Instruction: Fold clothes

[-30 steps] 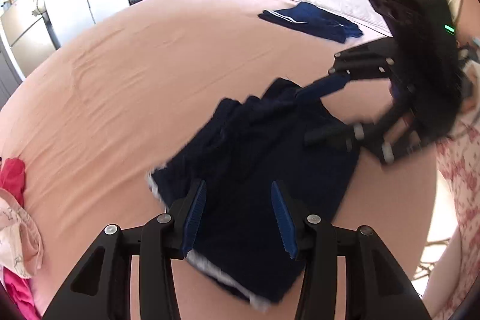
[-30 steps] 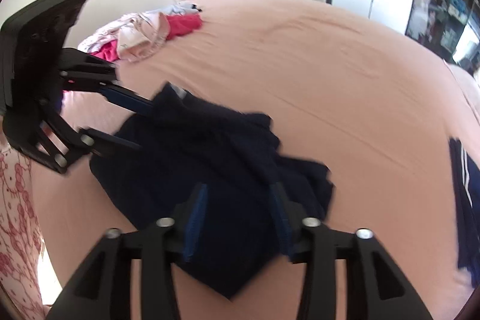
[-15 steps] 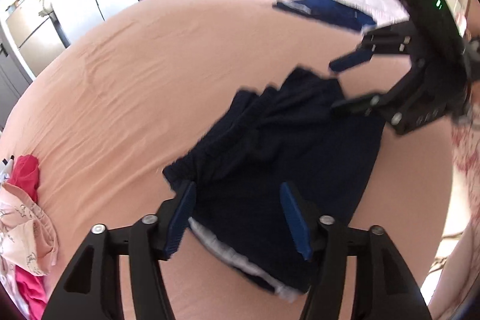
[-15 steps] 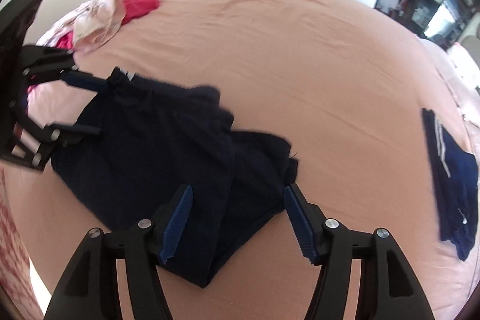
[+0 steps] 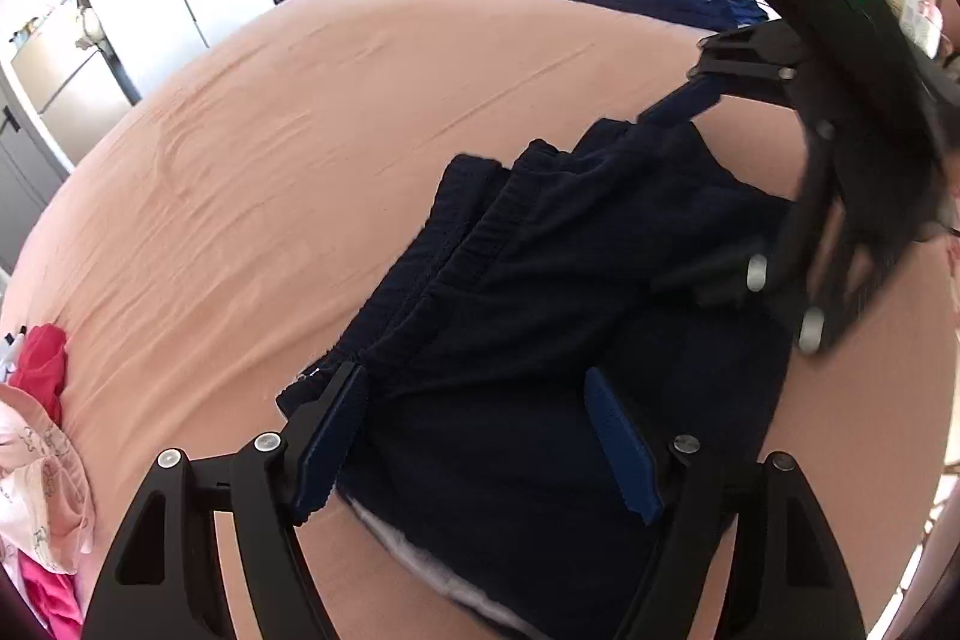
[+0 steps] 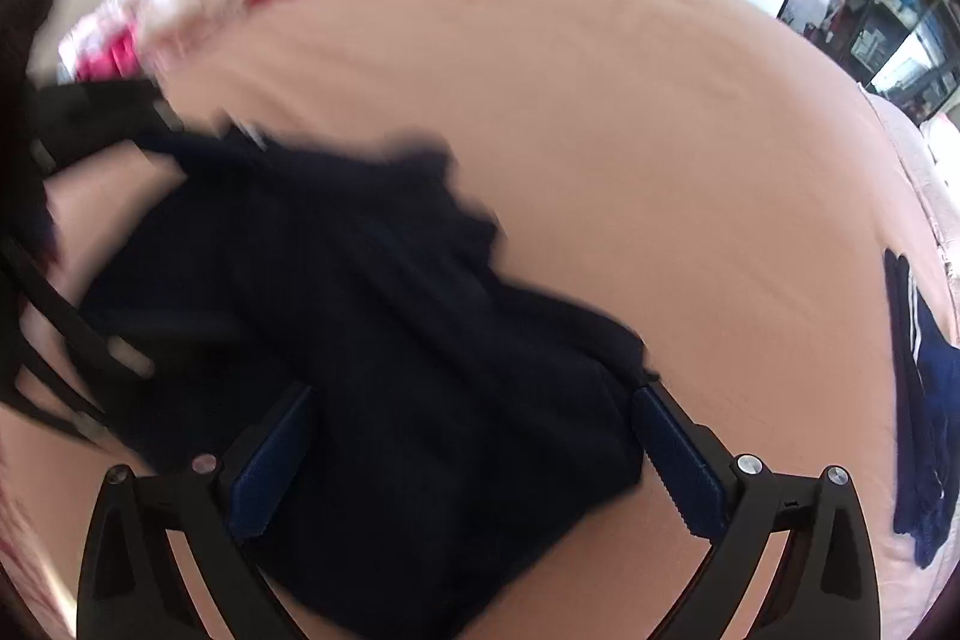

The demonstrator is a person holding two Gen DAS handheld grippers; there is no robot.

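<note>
Under both of your claws lies the big bed with its peach sheet, and the dark navy shorts lie crumpled on it close to you. Far off by the pillows sits a folded blue garment. Pink and red clothes are piled at the bed's edge. Your left claw is opening over the shorts, pads not pressing them. Your right claw is opening wide, shorts between its pads, not pinched.
</note>
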